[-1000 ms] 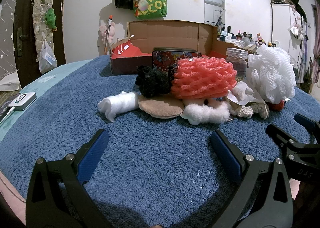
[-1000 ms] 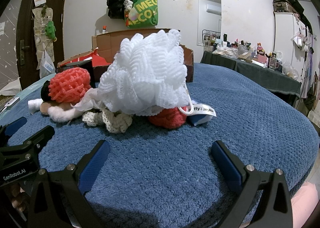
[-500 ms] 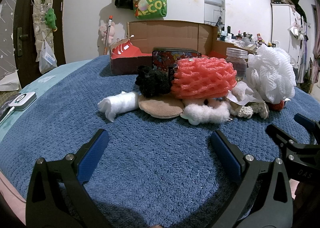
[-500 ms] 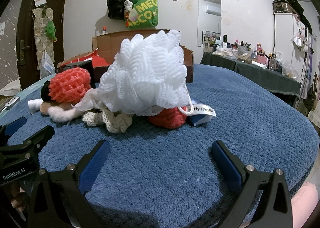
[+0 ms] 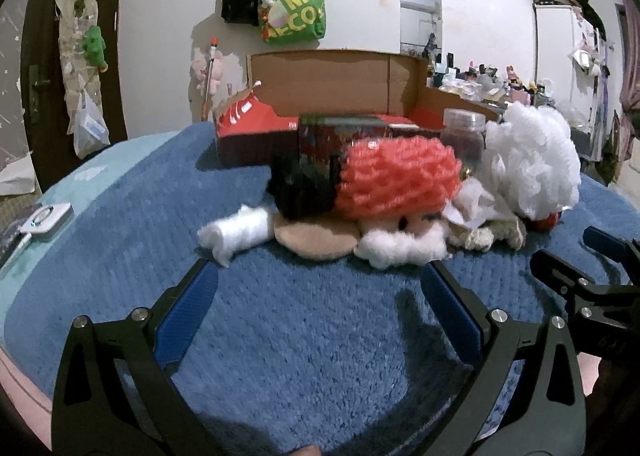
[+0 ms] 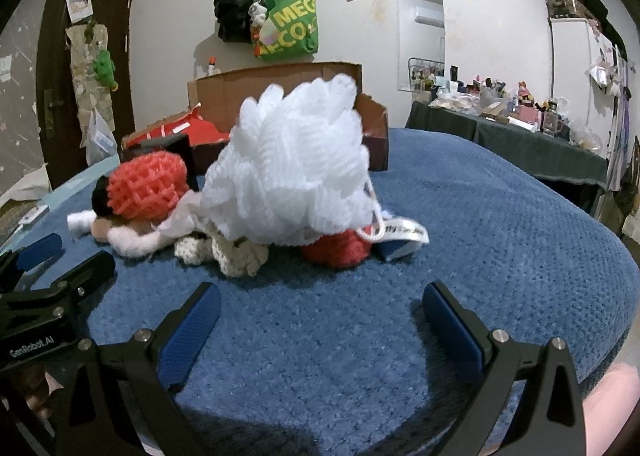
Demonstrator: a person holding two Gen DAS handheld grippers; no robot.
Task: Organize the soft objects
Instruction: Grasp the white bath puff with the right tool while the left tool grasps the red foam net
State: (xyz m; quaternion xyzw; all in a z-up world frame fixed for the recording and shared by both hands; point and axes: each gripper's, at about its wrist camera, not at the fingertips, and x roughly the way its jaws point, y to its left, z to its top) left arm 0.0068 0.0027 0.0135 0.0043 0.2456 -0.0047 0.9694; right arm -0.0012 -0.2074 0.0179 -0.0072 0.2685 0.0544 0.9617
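Soft objects are all sitting in one heap on the blue blanket [image 6: 480, 216] of the bed, just in front of the open cardboard box [image 5: 336, 80] toward the bed's far edge. I am seeing the white mesh pouf [image 6: 296, 172] resting on the red yarn ball [image 6: 340, 250] and the cream crochet piece [image 6: 232, 254]; to its left lie the coral foam net [image 5: 396, 176], a black fuzzy item [image 5: 296, 192], a tan pad [image 5: 320, 242] and white cotton wads [image 5: 240, 234]. I am holding the left tool [image 5: 320, 296] wide apart and empty, hovering over bare blanket just short of the pile's near side. I am keeping the right tool [image 6: 320, 308] equally wide and empty, facing the pouf. By my reading, nothing is sorted yet; every piece is waiting to be picked out, presumably into the box.
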